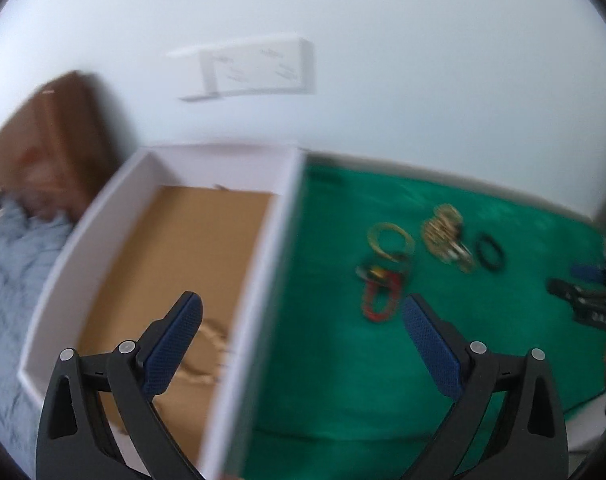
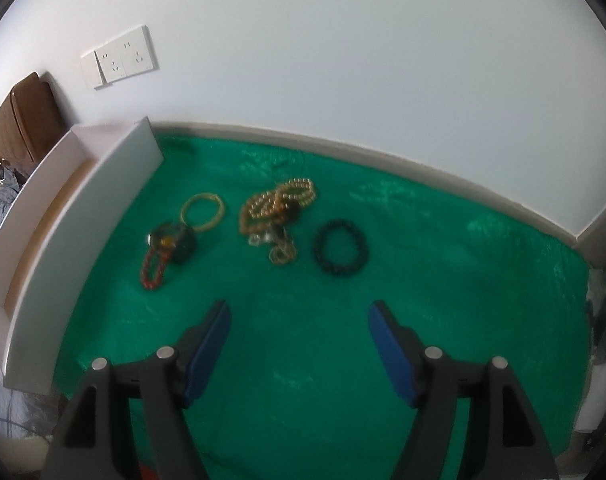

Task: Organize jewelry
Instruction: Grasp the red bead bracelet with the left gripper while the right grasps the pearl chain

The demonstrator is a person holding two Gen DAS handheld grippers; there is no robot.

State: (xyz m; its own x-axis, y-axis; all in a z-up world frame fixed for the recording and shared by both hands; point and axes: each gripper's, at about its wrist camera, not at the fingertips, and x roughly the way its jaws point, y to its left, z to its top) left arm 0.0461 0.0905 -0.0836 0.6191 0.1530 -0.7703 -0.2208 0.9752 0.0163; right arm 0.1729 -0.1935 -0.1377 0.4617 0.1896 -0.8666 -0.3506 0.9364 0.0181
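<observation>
Green cloth (image 2: 343, 340) covers the desk, white wall behind with sockets (image 2: 121, 60). Far left, white tray (image 2: 87, 216) with brown cardboard floor (image 1: 175, 264), a faint pale chain (image 1: 209, 354) lying in it, blurred. Right of the tray on the cloth: red bead bracelet (image 2: 153, 266) touching a dark green piece (image 2: 183, 246), yellow bangle (image 2: 203, 210) just behind, gold bead pile (image 2: 277, 210) in the middle, black bead bracelet (image 2: 340, 253) rightmost, apart from the pile. Left tongs (image 1: 301, 324) apart, empty, straddling the tray's right wall. Right tongs (image 2: 299, 332) apart, empty, over bare cloth near the jewelry
</observation>
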